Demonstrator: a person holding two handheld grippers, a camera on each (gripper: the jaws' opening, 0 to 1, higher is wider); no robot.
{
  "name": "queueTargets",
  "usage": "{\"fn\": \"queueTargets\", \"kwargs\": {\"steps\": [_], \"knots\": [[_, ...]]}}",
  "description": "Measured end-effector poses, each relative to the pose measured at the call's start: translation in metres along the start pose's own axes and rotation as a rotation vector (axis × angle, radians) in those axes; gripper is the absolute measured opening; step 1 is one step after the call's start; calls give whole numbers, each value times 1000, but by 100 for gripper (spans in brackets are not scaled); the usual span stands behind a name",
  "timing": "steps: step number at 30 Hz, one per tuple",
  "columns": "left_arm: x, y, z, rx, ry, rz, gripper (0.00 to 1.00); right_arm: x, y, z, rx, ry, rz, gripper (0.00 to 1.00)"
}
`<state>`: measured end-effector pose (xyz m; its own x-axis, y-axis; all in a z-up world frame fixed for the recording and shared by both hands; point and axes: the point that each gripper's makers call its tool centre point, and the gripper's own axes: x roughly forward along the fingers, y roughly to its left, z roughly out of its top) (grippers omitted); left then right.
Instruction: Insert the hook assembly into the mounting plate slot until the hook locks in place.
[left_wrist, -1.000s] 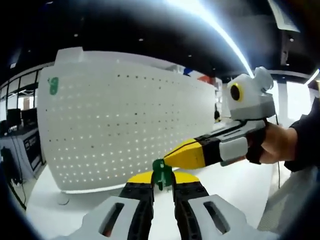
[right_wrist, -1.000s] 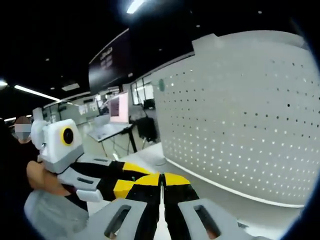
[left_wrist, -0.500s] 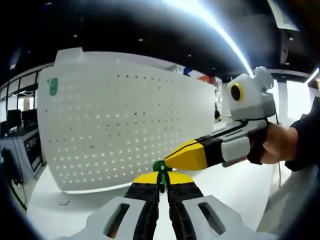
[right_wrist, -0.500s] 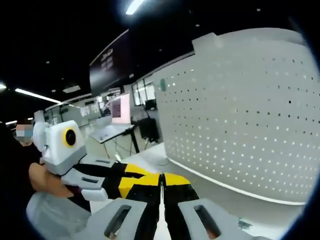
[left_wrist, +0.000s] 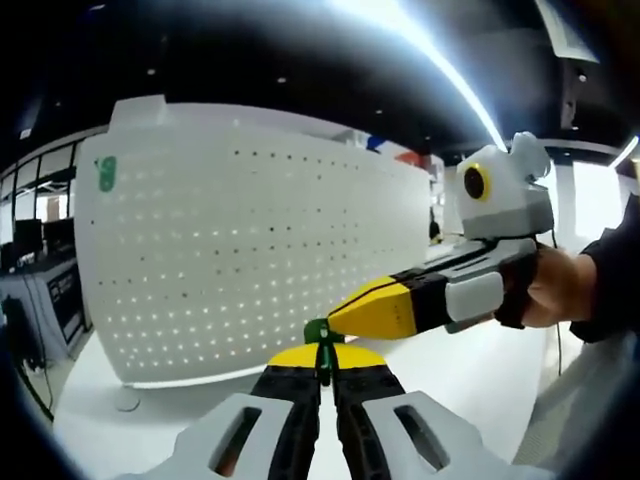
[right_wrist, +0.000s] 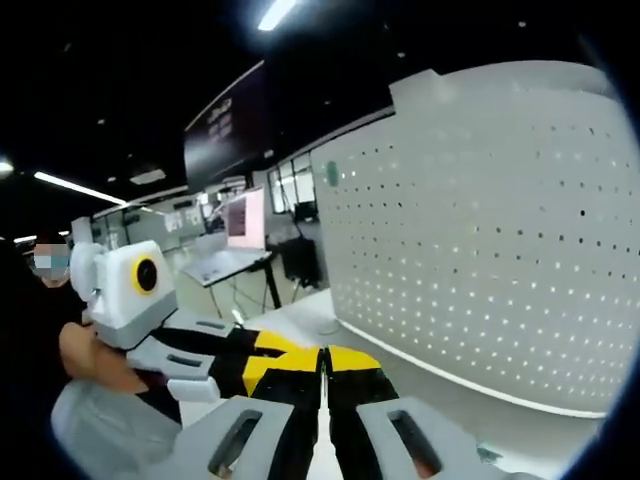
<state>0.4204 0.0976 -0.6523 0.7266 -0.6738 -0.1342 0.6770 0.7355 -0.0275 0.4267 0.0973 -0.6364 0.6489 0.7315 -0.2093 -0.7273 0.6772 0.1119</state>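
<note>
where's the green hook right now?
In the left gripper view, the green hook sits pinched at the tips of the left tool, low centre, just left of the right tool's yellow tip, in front of the white pegboard.

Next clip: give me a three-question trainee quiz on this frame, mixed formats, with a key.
1. True or false: the green hook is already seated in the pegboard.
2. Which gripper holds the hook: A left, B right?
3. Fill in: a second green hook sits near the pegboard's upper ____ corner in the left gripper view.

Key: 1 false, it is clamped in the left gripper, off the board. 2 A; the right gripper is shut, empty. 3 left.
</note>
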Motion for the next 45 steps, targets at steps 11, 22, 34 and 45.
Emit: {"fn": "queueTargets", "kwargs": {"steps": [11, 22, 34, 45], "knots": [[0, 1, 1, 11, 2, 8, 3, -7, -8, 12, -35, -41, -28, 6], [-1, 6, 3, 18, 7, 23, 3, -18, -21, 5, -35, -36, -61, 21], [-5, 18, 13, 38, -2, 43, 3, -39, -25, -8, -44, -44, -14, 37], [-8, 39, 26, 53, -19, 84, 3, -76, -36, -16, -28, -40, -11, 44]]}}
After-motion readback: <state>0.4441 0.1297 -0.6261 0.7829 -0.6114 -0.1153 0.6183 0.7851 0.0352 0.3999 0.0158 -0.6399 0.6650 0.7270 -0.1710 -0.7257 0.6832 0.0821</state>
